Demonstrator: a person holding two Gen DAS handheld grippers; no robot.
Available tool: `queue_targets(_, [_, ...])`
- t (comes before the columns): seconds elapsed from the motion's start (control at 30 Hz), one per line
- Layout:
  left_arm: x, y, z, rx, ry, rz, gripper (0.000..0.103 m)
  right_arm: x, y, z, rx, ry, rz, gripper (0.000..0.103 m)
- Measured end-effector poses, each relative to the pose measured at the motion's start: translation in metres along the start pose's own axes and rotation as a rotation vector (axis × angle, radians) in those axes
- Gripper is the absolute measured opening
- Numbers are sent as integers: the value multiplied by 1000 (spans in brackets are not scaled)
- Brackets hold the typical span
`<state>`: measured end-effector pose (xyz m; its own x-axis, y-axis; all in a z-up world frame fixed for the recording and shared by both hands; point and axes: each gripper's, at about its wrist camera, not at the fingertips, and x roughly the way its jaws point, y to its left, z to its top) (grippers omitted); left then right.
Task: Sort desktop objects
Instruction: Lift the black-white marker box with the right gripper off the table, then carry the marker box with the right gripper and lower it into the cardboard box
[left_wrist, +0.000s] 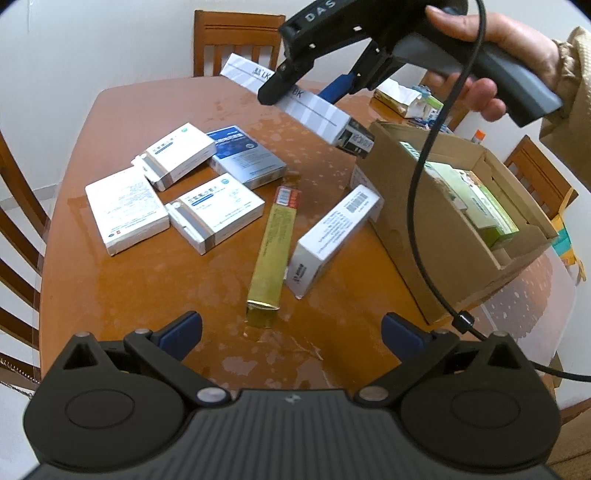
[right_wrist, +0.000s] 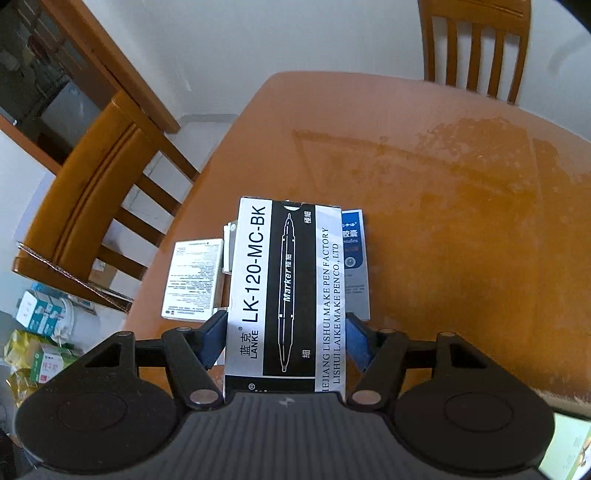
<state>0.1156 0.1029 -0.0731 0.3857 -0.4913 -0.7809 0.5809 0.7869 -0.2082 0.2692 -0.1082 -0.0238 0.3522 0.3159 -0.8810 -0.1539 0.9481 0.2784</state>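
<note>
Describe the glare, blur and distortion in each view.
Left wrist view: window glare washes the table far edge; fisheye bows its rim; the cardboard box contents look smeared. Right wrist view: the marker box print is sharp; the chair is soft and bent.

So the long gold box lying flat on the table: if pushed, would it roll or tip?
The gold box has flat sides and lies lengthwise, so it would probably slide rather than roll. Its glossy skin on the shiny table suggests slipperiness. One end looks dented, so likely thin card.

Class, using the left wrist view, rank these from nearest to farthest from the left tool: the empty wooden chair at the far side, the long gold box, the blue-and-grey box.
1. Long gold box, just ahead, centre.
2. Blue-and-grey box, mid-table, left of centre.
3. Wooden chair, beyond the table's far edge.
</note>
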Motion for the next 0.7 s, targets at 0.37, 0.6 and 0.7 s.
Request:
queue_targets(0.37, [-4, -55, 9, 93, -8, -42, 103, -104, -55, -42, 75, -149, -34, 71])
queue_targets(0.6, [8, -101, 16, 176, 11, -84, 103, -162, -129, -100, 191, -192, -154, 71])
queue_targets(0.7, [14, -119, 18, 209, 23, -93, 103, -168, -155, -123, 239, -184, -186, 71])
